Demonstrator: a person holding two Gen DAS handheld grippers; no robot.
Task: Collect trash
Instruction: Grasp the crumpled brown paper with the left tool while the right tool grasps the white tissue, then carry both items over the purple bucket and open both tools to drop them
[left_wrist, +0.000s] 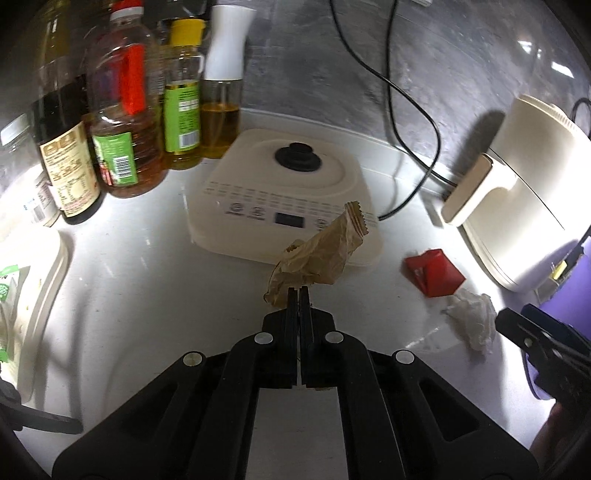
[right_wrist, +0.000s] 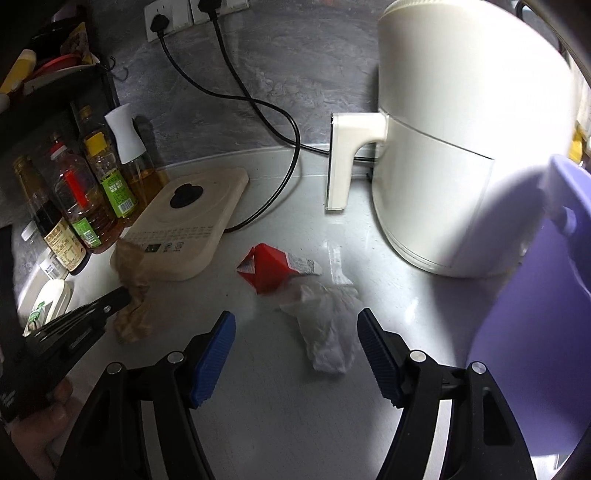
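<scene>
Crumpled brown wrapper (left_wrist: 317, 258) pinched in left gripper (left_wrist: 299, 291).

In my right wrist view, the tissue (right_wrist: 328, 332) lay at centre between my spread fingers, the carton (right_wrist: 269, 267) just behind it. The air fryer (right_wrist: 454, 147) filled the upper right. The cooker base (right_wrist: 188, 229) sat left of centre, bottles (right_wrist: 88, 199) to its left, the wrapper (right_wrist: 131, 291) before it.
</scene>
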